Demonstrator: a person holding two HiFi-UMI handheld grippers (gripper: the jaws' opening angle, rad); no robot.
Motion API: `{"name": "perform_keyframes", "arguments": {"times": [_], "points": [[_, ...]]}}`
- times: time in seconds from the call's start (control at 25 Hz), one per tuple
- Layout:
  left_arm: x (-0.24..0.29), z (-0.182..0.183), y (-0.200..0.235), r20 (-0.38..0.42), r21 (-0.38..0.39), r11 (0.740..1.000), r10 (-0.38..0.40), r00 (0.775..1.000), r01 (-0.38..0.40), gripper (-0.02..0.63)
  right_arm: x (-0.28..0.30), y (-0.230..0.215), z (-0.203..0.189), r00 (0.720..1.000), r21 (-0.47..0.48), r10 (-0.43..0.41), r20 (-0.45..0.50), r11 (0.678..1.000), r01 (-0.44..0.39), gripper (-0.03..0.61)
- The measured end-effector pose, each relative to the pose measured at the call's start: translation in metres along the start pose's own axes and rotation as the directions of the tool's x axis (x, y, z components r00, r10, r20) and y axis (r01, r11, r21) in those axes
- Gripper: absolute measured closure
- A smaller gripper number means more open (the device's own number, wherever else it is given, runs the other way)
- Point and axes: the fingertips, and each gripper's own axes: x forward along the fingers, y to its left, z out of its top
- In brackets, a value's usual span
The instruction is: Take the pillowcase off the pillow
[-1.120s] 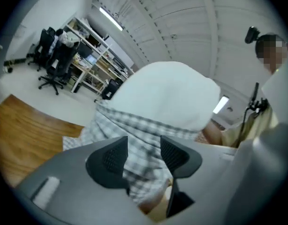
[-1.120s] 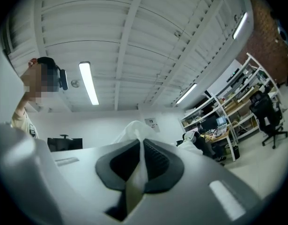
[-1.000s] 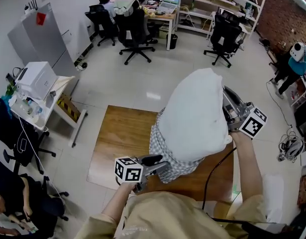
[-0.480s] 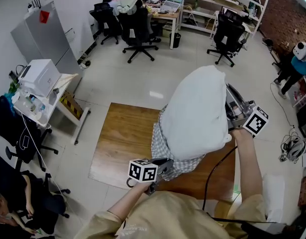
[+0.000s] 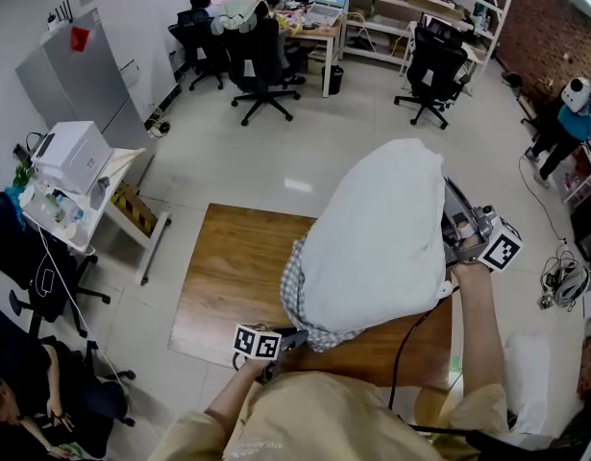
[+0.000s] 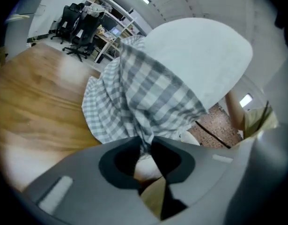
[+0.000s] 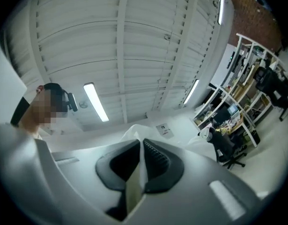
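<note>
Pillow (image 5: 381, 229): white and bare over most of its length, held in the air above the right half of the wooden tabletop (image 5: 233, 267). Its rounded upper end leans toward the far edge. In the left gripper view it fills the upper right (image 6: 200, 55).

Pillowcase (image 5: 300, 301): grey-and-white check, bunched round the pillow's lower end only. Its loose folds hang toward the tabletop's near edge, and the left gripper view shows them fanning out over the wood (image 6: 148, 97). Whether the cloth rests on the tabletop cannot be told.

Left gripper (image 5: 293, 336): low at the near edge of the tabletop, close to the person's chest. Its jaws have just been closing in, then gave a little. They now pinch a gathered fold of the pillowcase (image 6: 146, 146), and the cloth runs taut from the jaws up to the pillow.

Right gripper (image 5: 451, 221): raised at the pillow's right side, over the right edge of the tabletop, pointing upward. Its own view shows the jaws clamped together on a thin fold of the pillow's white fabric (image 7: 140, 146), with the ceiling (image 7: 111, 41) behind.

Tabletop: bare wood shows on the left half and along the far edge (image 6: 31, 93).

Surroundings: office chairs (image 5: 261, 60) stand well beyond the far edge, on the pale floor.
</note>
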Motion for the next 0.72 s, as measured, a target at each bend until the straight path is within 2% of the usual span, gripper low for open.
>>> {"name": "perform_keyframes", "arguments": {"times": [0.04, 0.08, 0.12, 0.24, 0.36, 0.44, 0.48, 0.56, 0.72], "points": [[-0.016, 0.01, -0.007, 0.032, 0.014, 0.999, -0.032, 0.999, 0.032, 0.476, -0.005, -0.004, -0.001, 1.0, 0.01, -0.011, -0.012, 1.0, 0.011, 0.565], [-0.033, 0.021, -0.011, 0.077, 0.036, 0.998, -0.053, 0.996, 0.05, 0.27, -0.009, -0.006, -0.002, 0.999, 0.009, -0.016, -0.031, 1.0, 0.017, 0.565], [-0.052, 0.032, -0.012, 0.129, 0.064, 0.996, -0.064, 0.99, 0.056, 0.135, -0.011, -0.005, -0.005, 0.998, -0.005, -0.01, -0.057, 1.0, 0.01, 0.565], [-0.092, 0.068, -0.012, 0.251, 0.115, 0.993, -0.063, 0.966, 0.035, 0.137, -0.015, 0.009, -0.01, 0.994, -0.032, 0.039, -0.102, 0.999, -0.042, 0.565], [-0.101, 0.116, -0.001, 0.365, 0.1, 0.995, -0.052, 0.93, 0.017, 0.144, -0.019, 0.019, -0.017, 0.99, -0.038, 0.083, -0.114, 0.995, -0.088, 0.565], [-0.093, 0.151, 0.007, 0.418, 0.097, 0.995, -0.063, 0.906, 0.025, 0.211, -0.017, 0.025, -0.027, 0.984, -0.056, 0.098, -0.149, 0.993, -0.107, 0.563], [-0.085, 0.167, 0.011, 0.427, 0.101, 0.995, -0.067, 0.902, 0.026, 0.233, -0.017, 0.027, -0.03, 0.981, -0.066, 0.103, -0.166, 0.991, -0.115, 0.562], [-0.067, 0.192, 0.016, 0.418, 0.11, 0.994, -0.061, 0.906, 0.016, 0.258, -0.018, 0.033, -0.036, 0.975, -0.076, 0.116, -0.192, 0.988, -0.133, 0.561], [-0.044, 0.227, 0.032, 0.358, 0.111, 0.994, -0.062, 0.932, 0.023, 0.316, -0.011, 0.046, -0.049, 0.965, -0.086, 0.138, -0.223, 0.983, -0.16, 0.56]]}}
